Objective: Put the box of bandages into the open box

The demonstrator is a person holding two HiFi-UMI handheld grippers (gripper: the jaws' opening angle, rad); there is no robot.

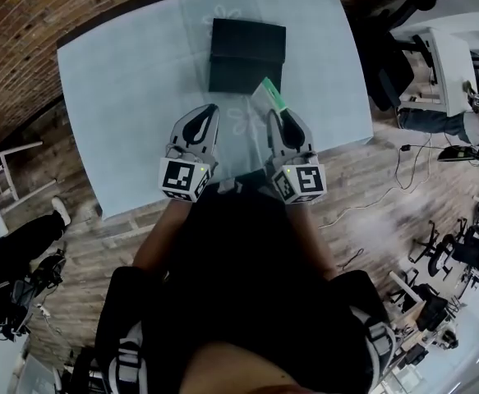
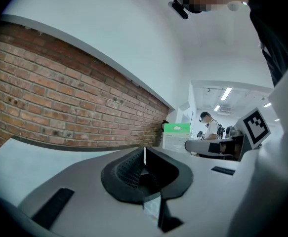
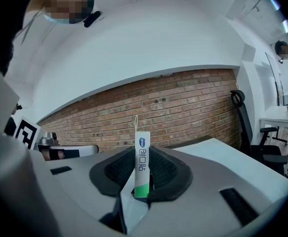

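Right tongs (image 1: 278, 120) clamped on bandage box (image 1: 269, 95), just at 5 o'clock of black open box (image 1: 247, 54) on table (image 1: 116, 97); left tongs (image 1: 209, 112) closed, empty, at box's 7 o'clock

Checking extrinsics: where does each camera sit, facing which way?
Head view: on the person's head, steeply down at table and open box; torso, both grippers show.
Left gripper view: on the left gripper, along its shut jaws toward a brick wall.
Right gripper view: on the right gripper, along jaws clamped on the box of bandages.
Shared: both gripper views see that box and wall.
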